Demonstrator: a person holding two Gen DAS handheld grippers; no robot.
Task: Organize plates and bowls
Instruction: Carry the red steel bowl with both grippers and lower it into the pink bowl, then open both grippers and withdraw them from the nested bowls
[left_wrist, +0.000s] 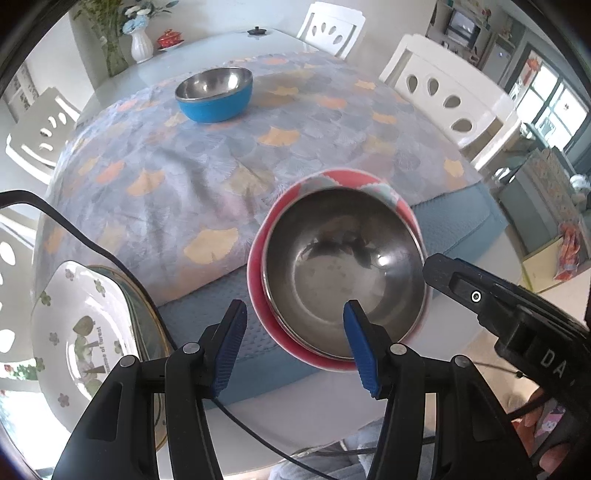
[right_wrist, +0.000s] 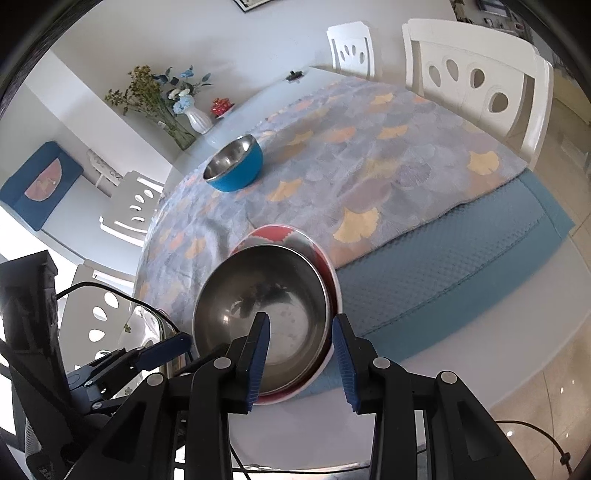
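A steel bowl (left_wrist: 343, 280) (right_wrist: 258, 306) sits nested in a red patterned bowl (left_wrist: 258, 295) (right_wrist: 273, 232) on the blue mat (left_wrist: 458, 225) near the table's front edge. My left gripper (left_wrist: 295, 304) straddles the stack's near-left rim, one blue pad outside the red bowl and one inside the steel bowl, neither pressing. My right gripper (right_wrist: 301, 316) straddles the right rim the same way, with a visible gap at the inner pad. Its black body (left_wrist: 480, 295) shows in the left wrist view. A blue bowl with steel lining (left_wrist: 214, 94) (right_wrist: 234, 162) stands further back.
White flower-printed plates (left_wrist: 81, 332) are stacked at the table's front left. A leaf-patterned cloth (left_wrist: 184, 166) covers the table. White chairs (left_wrist: 443, 88) (right_wrist: 476, 81) surround it. A vase of flowers (left_wrist: 142, 44) and a red pot (left_wrist: 170, 38) stand at the far end. A black cable (left_wrist: 74, 232) crosses the plates.
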